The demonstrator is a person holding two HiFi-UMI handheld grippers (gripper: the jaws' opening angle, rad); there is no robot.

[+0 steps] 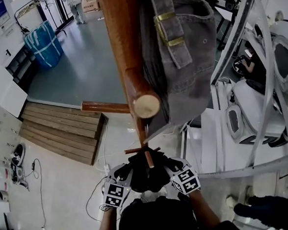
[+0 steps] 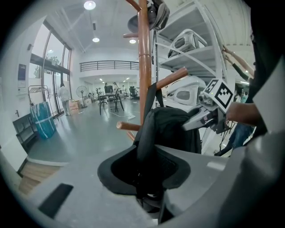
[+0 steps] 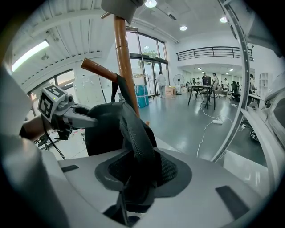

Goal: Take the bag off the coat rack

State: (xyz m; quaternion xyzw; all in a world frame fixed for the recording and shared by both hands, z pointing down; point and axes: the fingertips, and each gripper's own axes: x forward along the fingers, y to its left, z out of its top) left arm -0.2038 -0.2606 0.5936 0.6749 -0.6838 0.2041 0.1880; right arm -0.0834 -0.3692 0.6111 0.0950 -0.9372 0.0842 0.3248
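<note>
Plainly, the left gripper (image 2: 149,171) has its fingers partly closed, pinching a strap of the black bag (image 2: 171,129). The right gripper (image 3: 142,171) pinches the bag's zippered edge likewise. The bag hangs just beyond both sets of fingertips, against the coat rack (image 2: 144,67).

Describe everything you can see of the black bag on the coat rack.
The black bag is soft dark fabric, slumped and creased, with a ribbed edge. It hangs low on the wooden coat rack, its strap looped over an angled peg. The left gripper and right gripper each pinch a fold of it from opposite sides.
</note>
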